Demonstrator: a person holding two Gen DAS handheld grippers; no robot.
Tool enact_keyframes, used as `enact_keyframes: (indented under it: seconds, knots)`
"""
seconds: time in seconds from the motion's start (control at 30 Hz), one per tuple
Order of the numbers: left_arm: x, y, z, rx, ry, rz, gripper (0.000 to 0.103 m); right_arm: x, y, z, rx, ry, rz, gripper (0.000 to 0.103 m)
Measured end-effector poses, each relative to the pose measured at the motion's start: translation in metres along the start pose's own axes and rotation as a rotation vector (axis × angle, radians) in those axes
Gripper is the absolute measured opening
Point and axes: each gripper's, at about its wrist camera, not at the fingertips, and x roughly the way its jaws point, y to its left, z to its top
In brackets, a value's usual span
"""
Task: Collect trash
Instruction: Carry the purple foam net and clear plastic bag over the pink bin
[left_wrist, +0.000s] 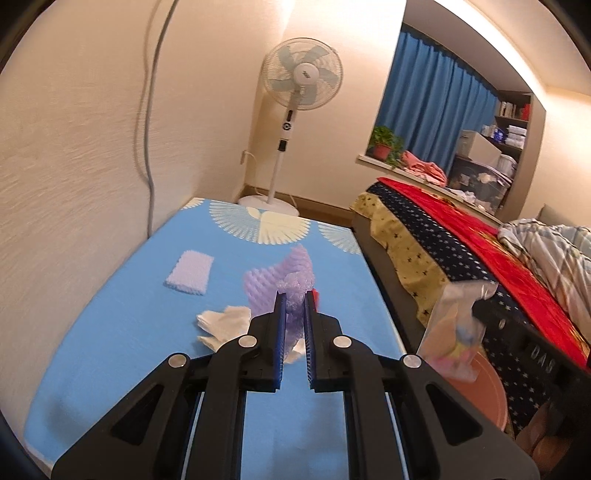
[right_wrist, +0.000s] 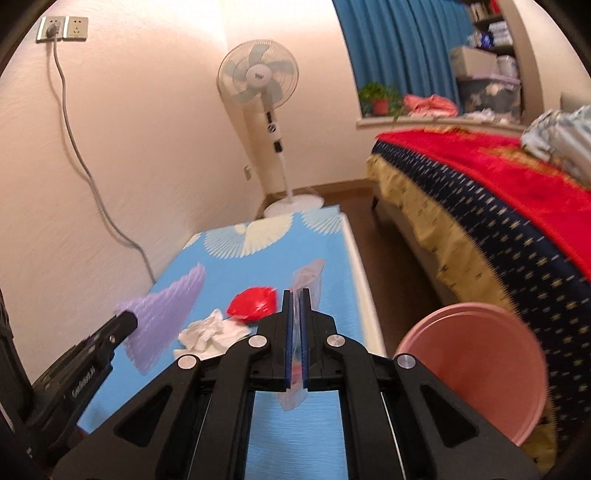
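The left gripper (left_wrist: 294, 301) has its fingers clamped on a purple foam net (left_wrist: 275, 275), lifted above the blue tabletop (left_wrist: 129, 314) near its middle. The right gripper (right_wrist: 295, 301) has its fingers pressed together on a clear plastic bag (right_wrist: 308, 275), which hangs between them over the tabletop's right edge. Still lying on the tabletop are a crumpled white tissue (right_wrist: 208, 330) near the middle, a red wrapper (right_wrist: 253, 302) just beside it toward the right edge, and a pale blue sponge-like pad (left_wrist: 190, 272) further toward the left edge, well apart from the rest. A pink bin (right_wrist: 476, 369) stands on the floor just off the tabletop's right edge, between it and the bed (right_wrist: 498, 206). A standing fan (left_wrist: 301, 77) stands beyond the far edge.
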Motion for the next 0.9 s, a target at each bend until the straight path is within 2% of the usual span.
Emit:
enact_keyframes:
  seconds: [0.17, 0.33, 0.47, 0.67, 0.9]
  knots:
    - [-0.009, -0.016, -0.006, 0.031, 0.006, -0.044, 0.009, -0.034, -0.02, 0.01, -0.018, -0.044, -0.065, 0.004]
    - [-0.017, -0.031, -0.009, 0.065, 0.007, -0.082, 0.009, -0.055, -0.043, 0.017, -0.012, -0.049, -0.104, 0.004]
    - [-0.021, -0.04, -0.013, 0.088, 0.011, -0.106, 0.009, -0.07, -0.056, 0.022, -0.062, -0.045, -0.127, 0.004]
    - [-0.021, -0.052, -0.019, 0.113, 0.022, -0.132, 0.009, -0.081, -0.077, 0.03, -0.076, -0.015, -0.132, 0.004]
    - [-0.015, -0.064, -0.024, 0.141, 0.035, -0.152, 0.009, -0.085, -0.098, 0.032, -0.094, -0.024, -0.163, 0.004]
